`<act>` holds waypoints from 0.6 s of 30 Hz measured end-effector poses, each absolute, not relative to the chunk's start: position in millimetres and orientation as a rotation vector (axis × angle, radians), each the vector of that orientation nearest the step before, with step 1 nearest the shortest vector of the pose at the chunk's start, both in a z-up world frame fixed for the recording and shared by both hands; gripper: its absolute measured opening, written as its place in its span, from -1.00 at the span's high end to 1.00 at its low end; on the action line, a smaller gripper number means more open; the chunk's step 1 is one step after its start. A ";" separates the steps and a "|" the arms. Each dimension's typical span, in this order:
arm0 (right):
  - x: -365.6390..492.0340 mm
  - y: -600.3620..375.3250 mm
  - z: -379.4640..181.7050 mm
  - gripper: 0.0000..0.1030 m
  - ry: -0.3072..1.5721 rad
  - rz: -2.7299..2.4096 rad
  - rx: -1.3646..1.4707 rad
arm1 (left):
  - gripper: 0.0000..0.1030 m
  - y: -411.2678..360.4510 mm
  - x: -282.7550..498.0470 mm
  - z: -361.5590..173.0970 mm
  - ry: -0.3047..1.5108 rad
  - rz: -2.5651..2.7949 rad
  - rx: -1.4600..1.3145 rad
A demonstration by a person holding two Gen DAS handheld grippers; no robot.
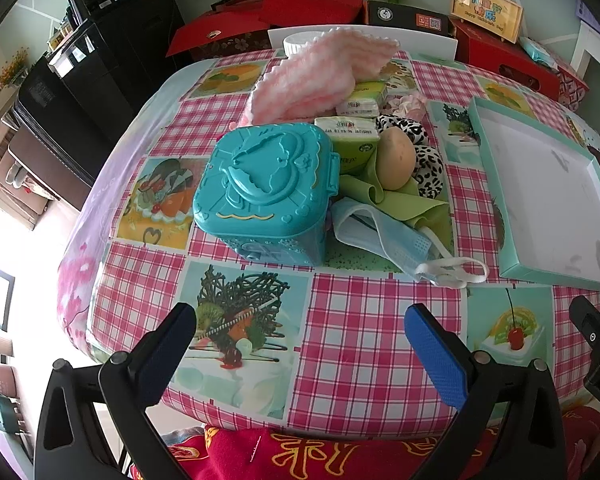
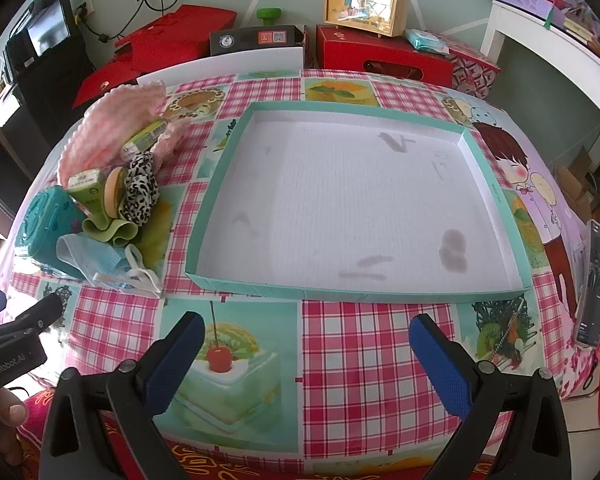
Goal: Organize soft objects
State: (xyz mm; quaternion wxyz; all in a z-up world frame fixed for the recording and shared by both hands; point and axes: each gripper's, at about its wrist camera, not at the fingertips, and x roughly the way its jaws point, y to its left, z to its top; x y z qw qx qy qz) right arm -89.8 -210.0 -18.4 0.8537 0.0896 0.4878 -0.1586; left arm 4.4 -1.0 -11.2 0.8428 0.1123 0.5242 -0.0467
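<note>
Right now your left gripper [image 1: 300, 348] and right gripper [image 2: 306, 356] both hang spread wide and empty over the tabletop's [image 2: 360, 344] near edge. Your soft things, a blue face mask [image 1: 376, 236], pink cloth [image 1: 320, 76] and leopard scrunchie [image 1: 424, 156], sit heaped beside the teal case [image 1: 260, 184] toward the tabletop's left side, just left of the teal-rimmed tray [image 2: 256, 284].

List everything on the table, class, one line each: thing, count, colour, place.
Shallow cardboard tray: 1, teal rim, white inside, table's right side, nothing in it.
Plastic lidded box: 1, teal, left of pile.
Fluffy cloth: 1, pink-white, far end of pile.
Tissue packs: at least 2, green, mid-pile.
Leopard-print scrunchie: 1, black-white, beside sponge.
Oval sponge: 1, tan, on green cloth.
Green cloth: 1, crumpled.
Face mask: 1, blue, near edge of pile.
Phone: 1, dark, right edge.
Left gripper: open.
Right gripper: open.
</note>
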 end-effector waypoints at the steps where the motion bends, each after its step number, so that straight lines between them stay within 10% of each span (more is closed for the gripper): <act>1: -89.4 -210.2 -18.5 -1.00 1.027 -0.334 0.189 | -1.00 -1.0 4.4 -11.3 1.107 -0.099 0.237; 18: -89.8 -209.6 -20.5 -1.00 1.030 -0.331 0.187 | -1.00 -0.1 3.1 -11.7 1.101 -0.099 0.233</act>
